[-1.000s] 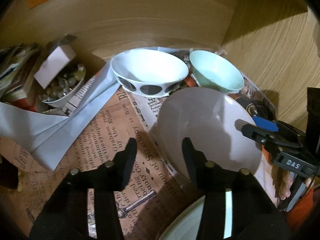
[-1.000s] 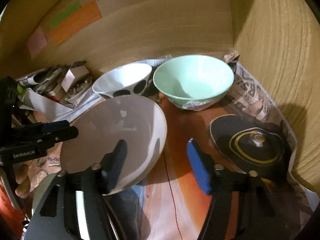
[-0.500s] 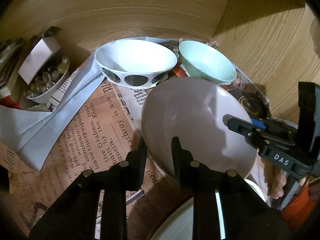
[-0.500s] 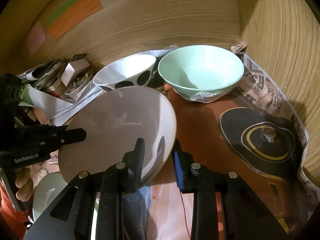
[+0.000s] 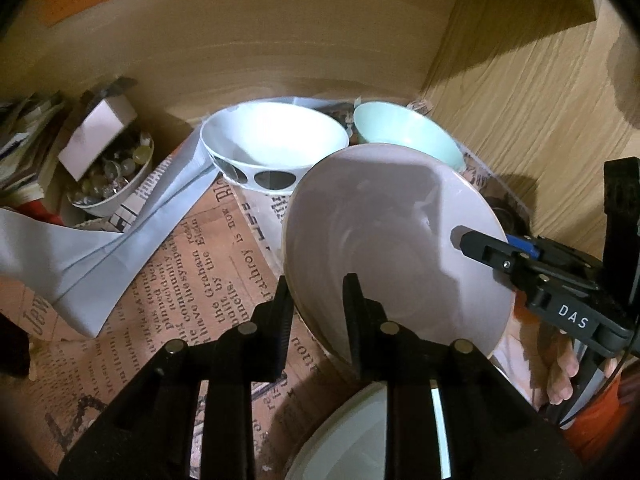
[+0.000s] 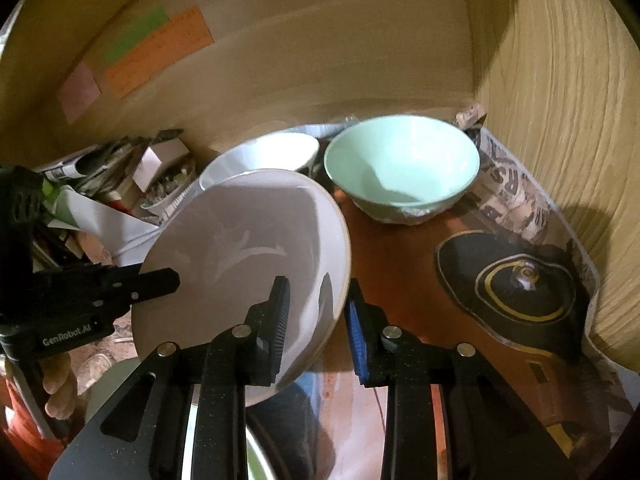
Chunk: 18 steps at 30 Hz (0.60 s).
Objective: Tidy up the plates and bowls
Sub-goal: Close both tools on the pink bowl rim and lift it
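A pale grey bowl (image 5: 396, 240) is held tilted between both grippers. My left gripper (image 5: 318, 294) is shut on its left rim. My right gripper (image 6: 316, 300) is shut on its right rim and also shows in the left wrist view (image 5: 496, 250). The left gripper shows in the right wrist view (image 6: 156, 278). Behind stand a white bowl with dark ovals (image 5: 274, 146) and a mint green bowl (image 6: 402, 164). A pale plate (image 5: 352, 436) lies below the held bowl.
Newspaper (image 5: 180, 264) lines the wooden shelf, with walls at the back and right (image 6: 568, 92). A small dish of beads (image 5: 108, 180) and stacked papers (image 5: 24, 152) sit at the left. A black and gold picture (image 6: 516, 280) lies on the right.
Both grippers closed onto the grey bowl's rim, one on each side. The bowl has risen and tilted up off the shelf floor.
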### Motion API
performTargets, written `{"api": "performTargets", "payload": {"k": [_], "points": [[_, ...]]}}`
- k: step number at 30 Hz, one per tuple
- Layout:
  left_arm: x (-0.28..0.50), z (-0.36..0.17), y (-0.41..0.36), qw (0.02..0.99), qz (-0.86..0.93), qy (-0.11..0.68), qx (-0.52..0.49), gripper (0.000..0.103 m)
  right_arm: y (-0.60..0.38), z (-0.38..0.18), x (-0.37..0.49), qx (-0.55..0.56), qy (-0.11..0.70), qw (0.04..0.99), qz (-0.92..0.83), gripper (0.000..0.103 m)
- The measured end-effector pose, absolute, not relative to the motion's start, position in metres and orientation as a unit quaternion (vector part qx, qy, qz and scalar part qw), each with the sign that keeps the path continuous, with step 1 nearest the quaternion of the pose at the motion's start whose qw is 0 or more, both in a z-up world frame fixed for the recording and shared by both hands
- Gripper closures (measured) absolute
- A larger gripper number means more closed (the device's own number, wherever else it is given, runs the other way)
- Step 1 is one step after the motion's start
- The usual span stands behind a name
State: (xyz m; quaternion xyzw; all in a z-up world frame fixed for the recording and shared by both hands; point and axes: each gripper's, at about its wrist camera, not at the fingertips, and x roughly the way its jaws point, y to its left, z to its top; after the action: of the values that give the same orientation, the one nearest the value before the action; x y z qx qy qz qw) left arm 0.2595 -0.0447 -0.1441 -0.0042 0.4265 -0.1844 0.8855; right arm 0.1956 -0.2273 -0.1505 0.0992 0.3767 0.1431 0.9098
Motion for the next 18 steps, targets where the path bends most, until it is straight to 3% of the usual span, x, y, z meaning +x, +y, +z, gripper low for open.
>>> {"api": "performTargets", "payload": {"k": [18], "points": [[0.199, -0.104, -0.001, 0.921, -0.162, 0.353, -0.030, 0.079, -0.198, -0.108, 0.151, 0.072, 0.322, 0.928, 0.172, 0.078]]}}
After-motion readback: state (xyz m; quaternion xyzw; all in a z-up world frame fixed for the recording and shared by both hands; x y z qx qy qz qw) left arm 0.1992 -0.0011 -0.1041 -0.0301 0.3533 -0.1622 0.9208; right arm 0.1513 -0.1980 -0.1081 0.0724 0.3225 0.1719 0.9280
